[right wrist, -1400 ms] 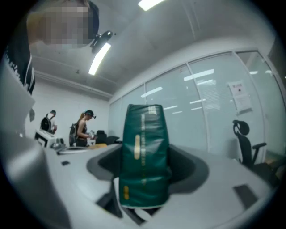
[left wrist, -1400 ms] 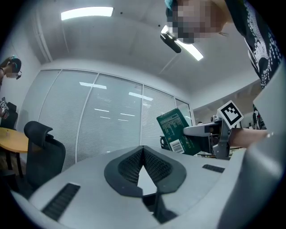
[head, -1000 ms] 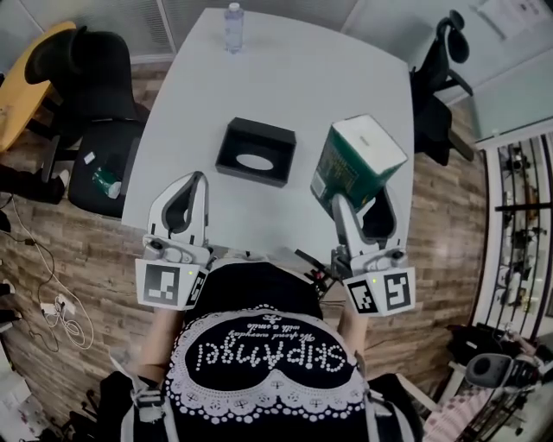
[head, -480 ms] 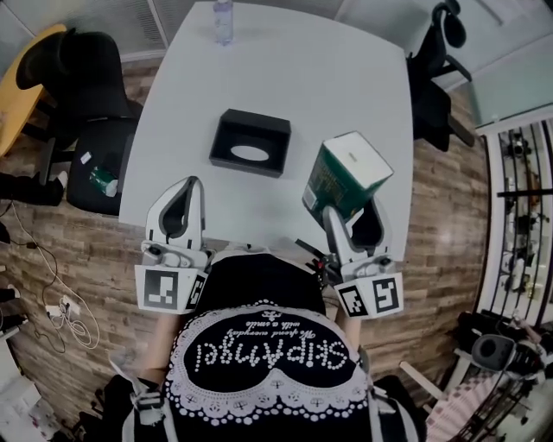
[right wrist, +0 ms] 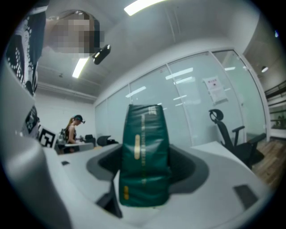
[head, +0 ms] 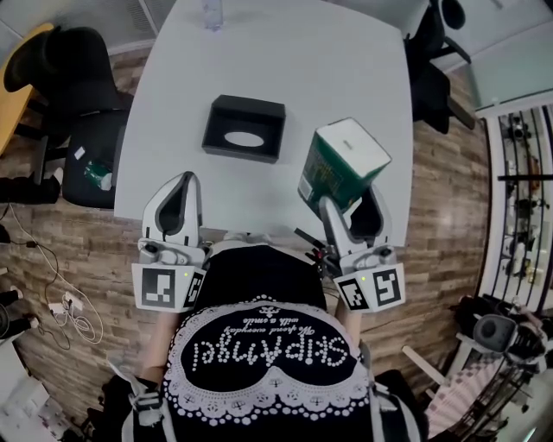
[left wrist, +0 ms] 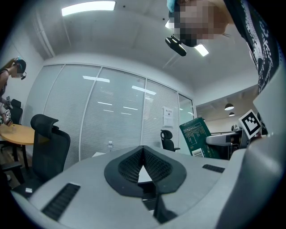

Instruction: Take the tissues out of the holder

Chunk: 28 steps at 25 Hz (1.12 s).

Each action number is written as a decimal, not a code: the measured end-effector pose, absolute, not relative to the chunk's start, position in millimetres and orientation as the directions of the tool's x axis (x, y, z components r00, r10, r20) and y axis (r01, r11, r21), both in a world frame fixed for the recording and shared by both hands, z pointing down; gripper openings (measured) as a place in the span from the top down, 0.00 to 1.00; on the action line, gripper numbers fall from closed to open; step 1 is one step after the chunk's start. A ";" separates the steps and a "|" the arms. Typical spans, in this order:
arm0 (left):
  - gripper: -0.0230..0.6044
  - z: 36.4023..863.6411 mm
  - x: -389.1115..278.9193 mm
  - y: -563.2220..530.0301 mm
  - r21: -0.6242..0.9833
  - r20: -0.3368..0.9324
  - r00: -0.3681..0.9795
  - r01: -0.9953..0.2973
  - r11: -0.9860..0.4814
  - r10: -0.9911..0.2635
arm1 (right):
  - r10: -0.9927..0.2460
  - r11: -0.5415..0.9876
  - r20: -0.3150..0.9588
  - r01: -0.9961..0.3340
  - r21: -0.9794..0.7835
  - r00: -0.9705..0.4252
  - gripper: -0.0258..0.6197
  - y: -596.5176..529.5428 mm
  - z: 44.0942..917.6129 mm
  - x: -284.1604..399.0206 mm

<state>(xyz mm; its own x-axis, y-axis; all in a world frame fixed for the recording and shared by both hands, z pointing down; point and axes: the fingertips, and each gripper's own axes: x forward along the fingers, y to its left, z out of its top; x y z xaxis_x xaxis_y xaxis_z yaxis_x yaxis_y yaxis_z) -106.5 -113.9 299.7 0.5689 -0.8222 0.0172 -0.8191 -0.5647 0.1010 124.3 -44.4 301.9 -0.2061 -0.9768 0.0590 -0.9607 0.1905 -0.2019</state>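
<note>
A green tissue pack [head: 342, 164] with a white top hangs above the near right part of the white table [head: 276, 60], with my right gripper [head: 350, 200] shut on its lower end. In the right gripper view the pack [right wrist: 145, 154] fills the space between the jaws. The black tissue holder [head: 244, 128] lies flat in the table's middle, its oval slot up, left of the pack and apart from it. My left gripper [head: 177, 198] is shut with nothing in it, held over the table's near left edge; in the left gripper view its tips [left wrist: 143, 150] meet.
A clear water bottle [head: 212, 13] stands at the table's far edge. Black office chairs stand at the left [head: 65, 78] and at the far right [head: 432, 60]. A wooden floor surrounds the table. A second person [right wrist: 71, 132] is at a desk in the distance.
My right gripper has drawn the tissue pack a little nearer to me and to the left. The left gripper has hardly moved. The head view has shifted slightly.
</note>
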 end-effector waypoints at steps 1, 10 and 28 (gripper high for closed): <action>0.93 299.9 -105.7 -114.0 0.102 0.019 0.570 -0.818 -0.566 -0.821 | -0.976 0.191 0.062 -0.961 -0.199 -0.206 0.46 -44.6 302.1 125.1; 0.93 302.4 -109.2 -116.3 0.094 0.022 0.581 -0.812 -0.576 -0.814 | -0.976 0.193 0.061 -0.962 -0.195 -0.209 0.46 -46.8 301.9 124.7; 0.93 300.8 -93.8 -129.2 0.097 0.028 0.581 -0.812 -0.576 -0.814 | -0.963 0.244 0.054 -0.942 -0.229 -0.262 0.46 -62.9 297.5 124.8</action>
<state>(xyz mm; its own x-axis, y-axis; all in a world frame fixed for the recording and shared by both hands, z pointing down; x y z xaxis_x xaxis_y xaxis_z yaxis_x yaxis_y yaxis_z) -93.8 -129.2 300.8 0.5805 -0.8137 0.0283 -0.8118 -0.5758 0.0972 124.8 -62.9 297.5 -0.2622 -0.9635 0.0543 -0.9423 0.2436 -0.2295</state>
